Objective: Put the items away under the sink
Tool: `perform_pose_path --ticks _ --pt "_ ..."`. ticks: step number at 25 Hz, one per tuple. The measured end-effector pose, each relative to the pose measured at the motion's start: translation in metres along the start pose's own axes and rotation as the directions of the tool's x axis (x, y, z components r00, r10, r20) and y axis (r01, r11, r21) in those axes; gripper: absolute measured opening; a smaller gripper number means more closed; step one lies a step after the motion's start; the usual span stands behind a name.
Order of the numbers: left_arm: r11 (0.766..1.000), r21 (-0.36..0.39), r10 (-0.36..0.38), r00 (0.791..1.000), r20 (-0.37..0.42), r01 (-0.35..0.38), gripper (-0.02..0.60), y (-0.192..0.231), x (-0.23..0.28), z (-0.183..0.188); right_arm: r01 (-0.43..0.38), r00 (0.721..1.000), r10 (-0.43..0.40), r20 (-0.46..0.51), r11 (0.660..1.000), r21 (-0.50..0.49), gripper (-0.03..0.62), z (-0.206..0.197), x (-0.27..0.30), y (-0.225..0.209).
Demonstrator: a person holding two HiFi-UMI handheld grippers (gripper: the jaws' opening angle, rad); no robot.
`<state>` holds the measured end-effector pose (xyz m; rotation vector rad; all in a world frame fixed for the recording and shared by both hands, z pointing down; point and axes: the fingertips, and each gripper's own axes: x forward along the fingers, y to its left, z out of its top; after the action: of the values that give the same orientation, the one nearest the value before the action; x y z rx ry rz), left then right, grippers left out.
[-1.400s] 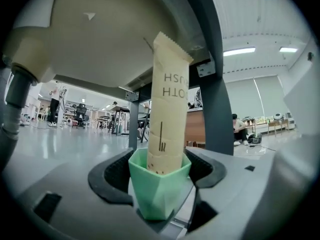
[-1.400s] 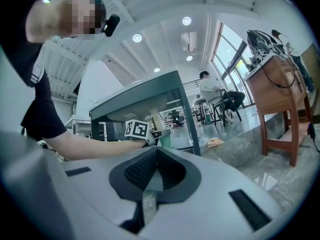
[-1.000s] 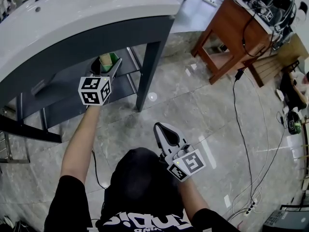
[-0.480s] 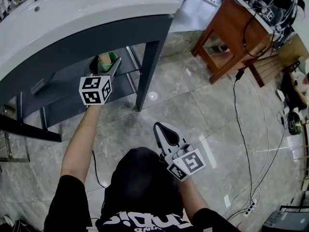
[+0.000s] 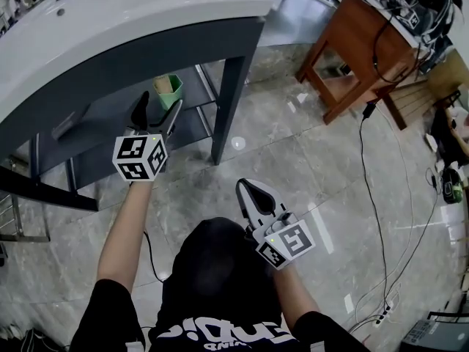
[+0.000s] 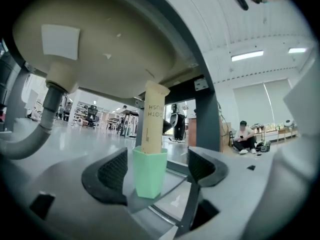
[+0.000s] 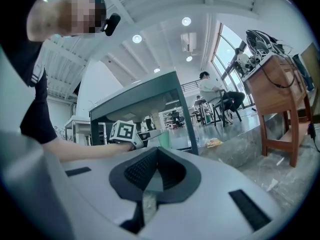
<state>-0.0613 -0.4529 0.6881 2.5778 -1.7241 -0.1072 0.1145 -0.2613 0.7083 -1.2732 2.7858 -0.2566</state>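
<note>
— Sinks, counted?
— One sink (image 5: 132, 13). Two grippers: your left gripper (image 5: 158, 105) is spread, jaws just been opening, with the one green cup (image 5: 170, 90) untouched between them on a shelf (image 5: 193, 100) under the sink. Your right gripper (image 5: 245, 188) is pressed together, empty.
— Inside the cup?
— One toothbrush box (image 6: 154, 116), upright.

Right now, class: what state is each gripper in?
Left gripper: open, jaws have just been opening, pads clear of the green cup.
Right gripper: shut, holding nothing.

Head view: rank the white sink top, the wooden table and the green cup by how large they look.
1. white sink top, by far the largest, though it runs out of frame.
2. wooden table, partly covered by cables.
3. green cup, clearly the smallest.
</note>
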Motion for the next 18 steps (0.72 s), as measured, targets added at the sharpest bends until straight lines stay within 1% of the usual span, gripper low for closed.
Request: perform_pose_path --ticks 7,10,13,16,18 --pt "0.996 -0.005 -0.085 0.996 -0.013 0.085 0.374 -0.059 -0.083 -0.013 0.001 1.000 -0.001 0.011 1.000 -0.002 0.018 0.001 -0.005 0.003" --pt "0.993 -0.033 -0.117 0.993 -0.027 0.117 0.373 -0.084 -0.120 -0.018 0.006 1.000 -0.006 0.014 1.000 -0.001 0.018 0.001 -0.009 0.005" --pt "0.988 -0.084 -0.131 0.991 -0.035 0.128 0.368 -0.103 -0.150 -0.025 0.006 1.000 -0.006 0.016 1.000 0.001 0.018 -0.001 -0.012 0.006" --pt "0.987 -0.081 -0.143 0.989 -0.047 0.139 0.330 -0.113 -0.164 -0.030 0.003 1.000 -0.003 0.020 1.000 0.000 0.018 -0.002 -0.014 0.008" --pt "0.984 -0.091 -0.156 0.987 -0.051 0.151 0.290 -0.115 -0.168 -0.033 0.000 1.000 0.000 0.021 1.000 0.003 0.018 -0.002 -0.014 0.010"
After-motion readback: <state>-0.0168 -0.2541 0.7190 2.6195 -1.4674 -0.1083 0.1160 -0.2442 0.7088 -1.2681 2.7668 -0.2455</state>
